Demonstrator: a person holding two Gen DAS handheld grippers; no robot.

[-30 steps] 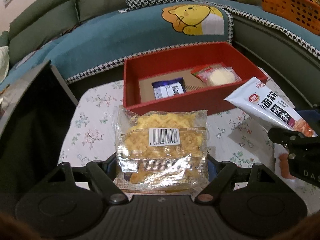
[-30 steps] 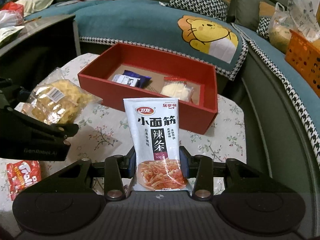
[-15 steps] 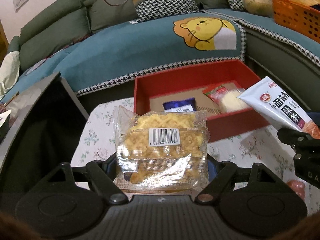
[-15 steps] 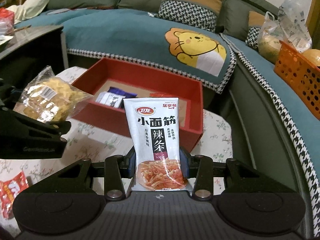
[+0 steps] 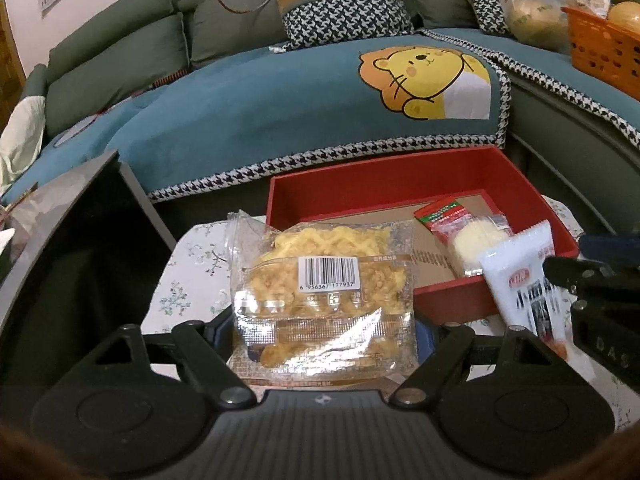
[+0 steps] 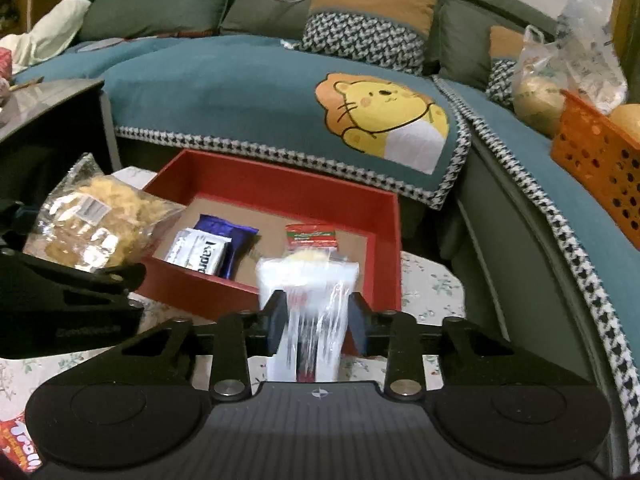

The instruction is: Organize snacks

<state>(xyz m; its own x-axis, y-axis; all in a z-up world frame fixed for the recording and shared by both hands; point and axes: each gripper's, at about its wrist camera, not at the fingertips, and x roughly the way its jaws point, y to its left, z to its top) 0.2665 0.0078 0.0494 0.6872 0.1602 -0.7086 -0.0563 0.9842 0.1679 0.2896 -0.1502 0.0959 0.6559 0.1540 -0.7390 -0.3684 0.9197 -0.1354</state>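
My left gripper is shut on a clear packet of yellow waffle cake with a barcode, held up before the red box. My right gripper stands wider around a white spicy-strip pouch, which is blurred and tipping forward over the box's near wall; whether it is still gripped is unclear. The pouch also shows in the left wrist view. Inside the box lie a blue and white packet and a red-topped round cake packet.
The box stands on a floral tablecloth in front of a teal sofa. A dark side table is at the left. An orange basket sits on the sofa at the right. A red snack packet lies at the near left.
Both grippers moved toward and over the box. The right gripper's jaws have spread and the white pouch has tilted forward and blurred. The waffle packet stays clamped.
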